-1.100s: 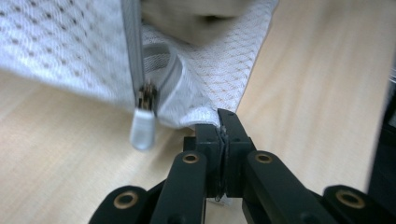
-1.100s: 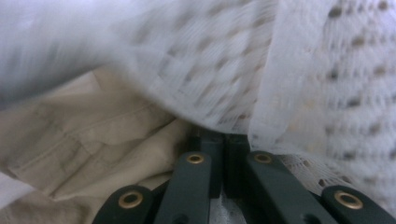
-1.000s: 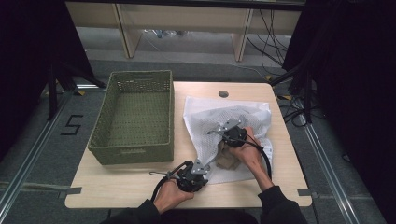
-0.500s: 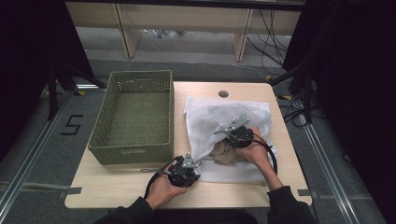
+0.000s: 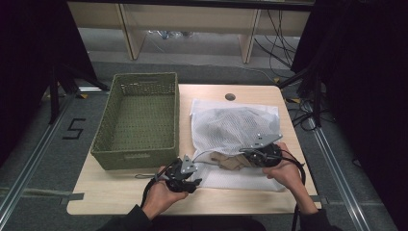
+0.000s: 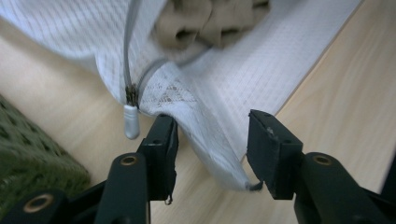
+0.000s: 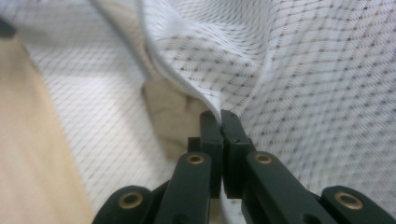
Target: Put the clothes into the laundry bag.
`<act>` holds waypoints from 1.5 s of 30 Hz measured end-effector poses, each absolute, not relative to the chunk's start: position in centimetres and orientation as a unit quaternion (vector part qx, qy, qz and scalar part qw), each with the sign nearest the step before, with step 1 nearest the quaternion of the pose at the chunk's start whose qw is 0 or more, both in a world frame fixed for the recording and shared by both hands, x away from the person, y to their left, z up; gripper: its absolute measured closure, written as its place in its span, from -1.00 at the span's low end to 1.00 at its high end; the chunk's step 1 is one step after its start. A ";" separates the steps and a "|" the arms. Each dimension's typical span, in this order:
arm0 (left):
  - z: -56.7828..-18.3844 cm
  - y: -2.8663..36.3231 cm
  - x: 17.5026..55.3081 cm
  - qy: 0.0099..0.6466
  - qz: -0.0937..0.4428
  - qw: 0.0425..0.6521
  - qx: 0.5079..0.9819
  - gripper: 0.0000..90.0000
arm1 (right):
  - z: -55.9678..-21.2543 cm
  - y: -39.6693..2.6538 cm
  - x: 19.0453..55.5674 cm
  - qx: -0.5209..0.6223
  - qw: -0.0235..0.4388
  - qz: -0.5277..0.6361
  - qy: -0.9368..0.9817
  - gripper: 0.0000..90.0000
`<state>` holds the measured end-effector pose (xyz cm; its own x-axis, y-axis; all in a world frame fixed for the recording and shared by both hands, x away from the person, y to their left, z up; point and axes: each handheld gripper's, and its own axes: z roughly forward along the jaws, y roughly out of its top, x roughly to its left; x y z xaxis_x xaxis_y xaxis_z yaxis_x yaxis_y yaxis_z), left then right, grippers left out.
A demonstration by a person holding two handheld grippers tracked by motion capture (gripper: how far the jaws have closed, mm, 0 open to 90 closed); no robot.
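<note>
Your right tool (image 7: pixel 220 122) is pinching mesh bag (image 5: pixel 235 120) edge, jaws clamped together; its own view is showing this grip. Your left tool (image 6: pixel 210 140) is gaping wide astride bag corner; zipper pull (image 6: pixel 131 120) is hanging beside it. Bag is lying on surface (image 5: pixel 120 192), right of basket (image 5: pixel 139 120), long axis running front-to-back, tan cloth (image 5: pixel 231 161) spilling from near end.

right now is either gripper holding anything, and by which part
The right gripper is shut on the mesh bag, pinching a raised fold at its open edge. The left gripper is open, straddling the bag's corner.
</note>
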<state>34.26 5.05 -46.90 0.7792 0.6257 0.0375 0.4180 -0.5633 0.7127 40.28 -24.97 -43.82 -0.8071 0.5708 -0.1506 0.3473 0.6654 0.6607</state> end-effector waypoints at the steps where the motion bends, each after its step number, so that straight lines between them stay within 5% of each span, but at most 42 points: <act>1: -46.5 4.9 34.0 0.298 0.145 0.364 0.871 0.16 | -43.8 -25.2 39.9 0.253 0.170 0.320 0.897 1.00; 13: -45.9 2.6 32.5 0.267 0.131 0.375 0.878 0.03 | -47.2 -24.4 37.8 0.219 0.129 0.248 0.935 1.00; 30: -50.6 -1.6 36.3 0.262 0.093 0.335 0.900 -0.24 | -47.6 -23.7 38.7 0.218 0.124 0.254 0.934 1.00; 37: -50.4 -2.2 36.6 0.254 0.080 0.341 0.902 0.88 | -48.2 -22.7 39.8 0.222 0.127 0.257 0.932 1.00; 45: -50.1 -2.0 35.7 0.211 0.081 0.322 0.919 0.99 | -49.3 -22.4 42.7 0.249 0.159 0.244 0.924 1.00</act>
<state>35.71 -2.05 -50.08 0.8974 0.4410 0.0131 0.3364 -0.7032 0.6263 42.67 -22.37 -49.29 -0.8254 0.5373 -0.1731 0.3818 0.7572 0.5299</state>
